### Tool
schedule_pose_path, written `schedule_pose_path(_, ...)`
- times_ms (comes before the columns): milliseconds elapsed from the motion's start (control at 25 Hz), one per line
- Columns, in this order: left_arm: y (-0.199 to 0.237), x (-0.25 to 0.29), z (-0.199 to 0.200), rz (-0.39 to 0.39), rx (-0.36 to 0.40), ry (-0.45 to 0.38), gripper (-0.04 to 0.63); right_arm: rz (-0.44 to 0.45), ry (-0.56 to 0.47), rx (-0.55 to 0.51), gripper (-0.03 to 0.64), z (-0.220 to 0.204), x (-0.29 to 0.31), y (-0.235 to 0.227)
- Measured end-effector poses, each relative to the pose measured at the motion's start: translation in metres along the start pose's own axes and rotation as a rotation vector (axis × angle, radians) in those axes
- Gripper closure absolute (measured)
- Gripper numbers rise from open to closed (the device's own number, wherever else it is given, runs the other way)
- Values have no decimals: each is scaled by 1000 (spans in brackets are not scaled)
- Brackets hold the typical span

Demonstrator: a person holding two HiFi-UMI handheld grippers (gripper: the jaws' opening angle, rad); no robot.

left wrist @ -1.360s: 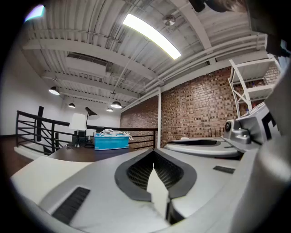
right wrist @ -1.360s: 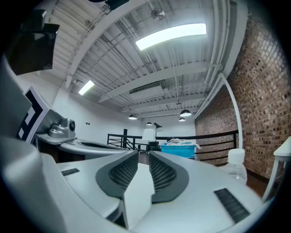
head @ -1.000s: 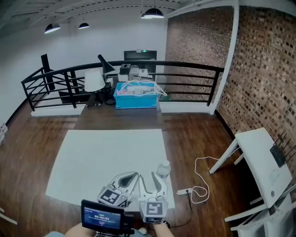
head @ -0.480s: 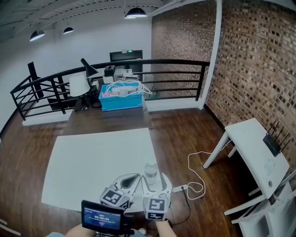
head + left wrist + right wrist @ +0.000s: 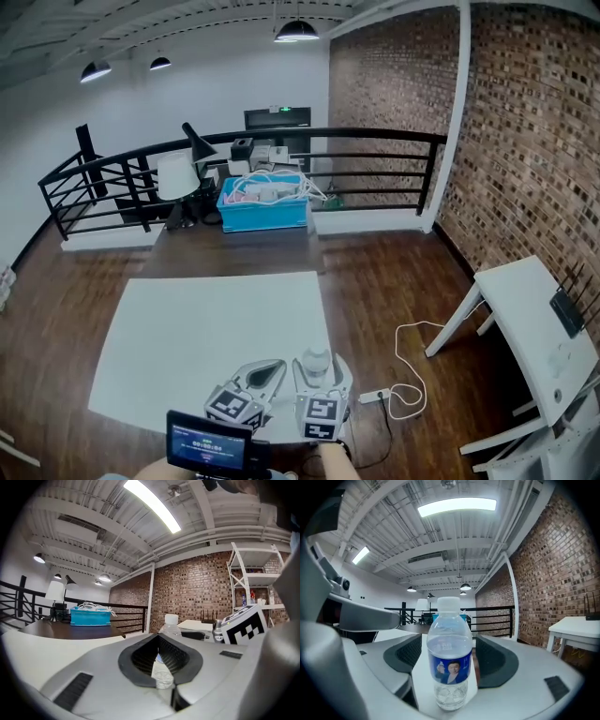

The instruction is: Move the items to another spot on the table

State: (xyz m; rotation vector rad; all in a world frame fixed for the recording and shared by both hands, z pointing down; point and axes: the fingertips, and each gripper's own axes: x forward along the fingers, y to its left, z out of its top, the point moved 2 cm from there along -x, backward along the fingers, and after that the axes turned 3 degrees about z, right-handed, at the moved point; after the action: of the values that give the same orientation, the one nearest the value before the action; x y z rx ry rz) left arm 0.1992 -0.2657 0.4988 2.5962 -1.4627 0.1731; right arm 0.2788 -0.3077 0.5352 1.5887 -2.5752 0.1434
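Observation:
A clear water bottle (image 5: 449, 665) with a white cap and blue label stands upright on the white table (image 5: 216, 328), near its front right corner. My right gripper (image 5: 449, 640) sits around it, its jaws opening, with a gap showing on each side between the pads and the bottle. In the head view the bottle (image 5: 317, 362) is between the right gripper's (image 5: 319, 371) spread jaws. Just to its left lies my left gripper (image 5: 272, 367), with jaws closed and nothing held. In the left gripper view, the bottle (image 5: 168, 624) shows beyond the left gripper (image 5: 158, 638).
A blue bin of cables (image 5: 264, 202) and a white lamp (image 5: 174, 173) sit on a dark table by the black railing. A white side table (image 5: 534, 319) stands at the right. A power strip with a white cord (image 5: 398, 386) lies on the wooden floor. A small screen (image 5: 208, 445) is at the bottom.
The right gripper's jaws have spread away from the bottle, which now stands free on the table. The head view has swung slightly. The left gripper stays closed beside it.

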Motion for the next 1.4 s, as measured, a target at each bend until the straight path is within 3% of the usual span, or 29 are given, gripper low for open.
schedule_pose_path(200,6,7,3,2,-1,-4,584,17,24,-43,254,-7,18,1)
schedule_pose_path(280,10,7,3,8,1,-4,584,24,29,-58,313,-7,21,2)
schedule_pose_path(800,29,-7,8,21,7,-3,584,-3,32,-53,322,1,23,5)
schedule_pose_path(1400,66,-61,21,38,-22,-20,584,-36,-24,-89,321,58,19,45)
